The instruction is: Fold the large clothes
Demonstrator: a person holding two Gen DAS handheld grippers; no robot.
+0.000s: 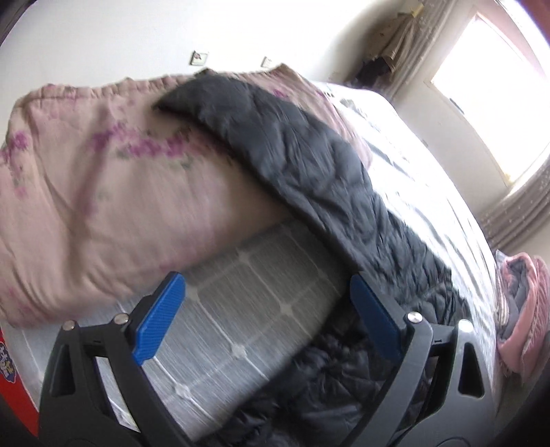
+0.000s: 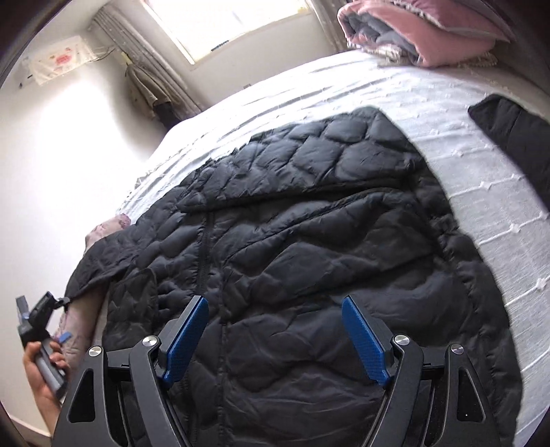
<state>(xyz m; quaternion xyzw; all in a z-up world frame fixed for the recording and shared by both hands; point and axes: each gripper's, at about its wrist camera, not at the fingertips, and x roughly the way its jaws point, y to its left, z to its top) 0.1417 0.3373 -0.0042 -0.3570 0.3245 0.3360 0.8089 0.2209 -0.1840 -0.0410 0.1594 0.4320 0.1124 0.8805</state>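
A large black quilted jacket (image 2: 309, 247) lies spread on the white bed (image 2: 481, 192), one sleeve folded across its chest. My right gripper (image 2: 275, 306) is open and empty, just above the jacket's lower part. In the left wrist view the jacket's other sleeve (image 1: 292, 151) drapes over a pink floral pillow (image 1: 103, 192). My left gripper (image 1: 268, 285) is open and empty, over the white sheet (image 1: 261, 295) beside the sleeve. The left gripper also shows at the left edge of the right wrist view (image 2: 44, 319), held in a hand.
A folded pink and grey blanket (image 2: 422, 31) lies at the bed's far corner. Another dark garment (image 2: 515, 134) lies at the right edge. A window with curtains (image 2: 233, 24) is beyond the bed. A red box (image 1: 13, 378) is at the left.
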